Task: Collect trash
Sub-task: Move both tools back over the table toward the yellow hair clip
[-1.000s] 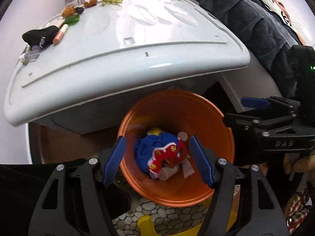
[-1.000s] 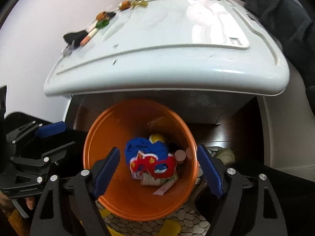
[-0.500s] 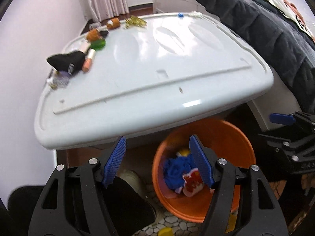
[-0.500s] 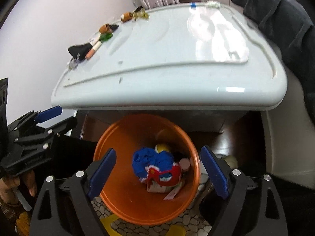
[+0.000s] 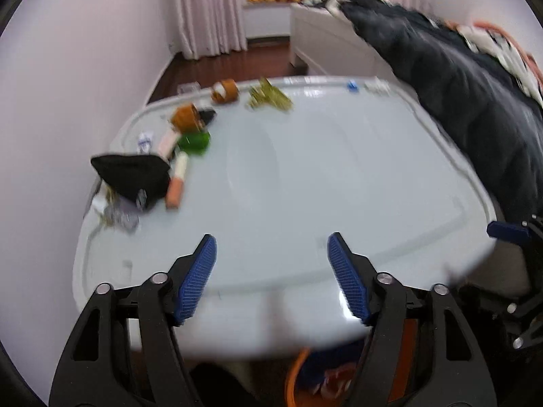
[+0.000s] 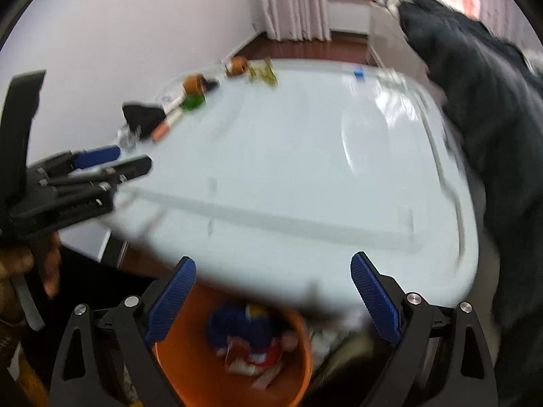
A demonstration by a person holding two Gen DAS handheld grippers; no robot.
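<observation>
Both pairs of tongs are up over the pale worktop (image 5: 322, 176) and both are blurred. The left tongs (image 5: 271, 271) are spreading, blue pads well apart, with nothing between them; the right tongs (image 6: 273, 298) are spreading wider still, and they too are empty.

The trash that is already collected sits in the orange bin (image 6: 298, 373), which stands on the floor, half tucked under the near edge of the worktop. In it I can make out a blue bundle (image 6: 237, 329) with red and white scraps (image 6: 251, 356) on top (too smeared to name them properly). From the left wrist view only a sliver of the bin's orange rim shows, low between the tong arms.

The rest of the litter lies along the far left side of the worktop, by the wall: a black pouch-like thing (image 5: 134, 174), a peach-coloured tube (image 5: 177, 183) just beside it, a crumpled clear wrapper (image 5: 120, 217) at the near end, a green piece (image 5: 194, 142), two small orange items (image 5: 224, 91) further back, and a yellowish tangle (image 5: 269, 96) past them. A tiny blue bit (image 5: 352, 85) sits alone at the far edge.

A dark quilt (image 5: 458, 101) is heaped on the bed to the right, close against the worktop. A hand (image 6: 30, 271) grips the left tool's handle.
</observation>
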